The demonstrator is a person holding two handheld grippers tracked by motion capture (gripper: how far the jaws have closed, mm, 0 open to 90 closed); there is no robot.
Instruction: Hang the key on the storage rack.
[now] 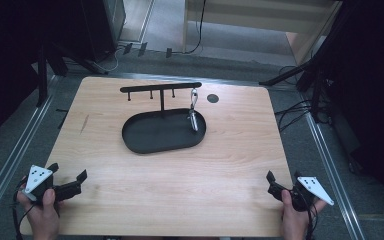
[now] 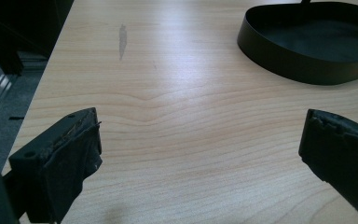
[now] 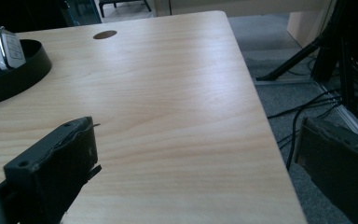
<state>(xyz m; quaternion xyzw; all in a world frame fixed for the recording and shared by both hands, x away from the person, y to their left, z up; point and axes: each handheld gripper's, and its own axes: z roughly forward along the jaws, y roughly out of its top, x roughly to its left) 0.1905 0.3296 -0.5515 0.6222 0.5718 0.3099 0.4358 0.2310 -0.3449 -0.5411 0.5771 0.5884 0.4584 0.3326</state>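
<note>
- Black metal formed the key stand (image 1: 161, 91), whose oval tray (image 1: 145, 137) sat well ahead of both grippers, near the middle of the table (image 1: 180, 175).
- A key fob (image 1: 193, 117) hung by its clip from the right-hand peg of the stand's bar, its lower end reaching down to the tray; hanging there kept it upright and free to be gripped from the side.
- The left gripper (image 1: 70, 181) rested at the near left corner of the table with its jaws spread wide and nothing between them; the tray lay ahead of it and to its right, well apart.
- The right gripper (image 1: 284, 181) sat at the near right corner, likewise spread and empty; the fob lay ahead of it and well to its left.
- Both grippers appeared parked at the table's near edge, probably a resting pose that left the stand clear for a reach.
- In the right gripper view the fob (image 3: 8, 46) was cut off at the left edge, so its clip and peg could not be followed there.
- In the left gripper view the tray (image 2: 279, 58) ran off the frame at the right.
- Whether the fob touched the tray floor or hung just above it could not be told.
- A dark round hole (image 1: 212, 98) in the tabletop lay beyond the fob, just to its right.
</note>
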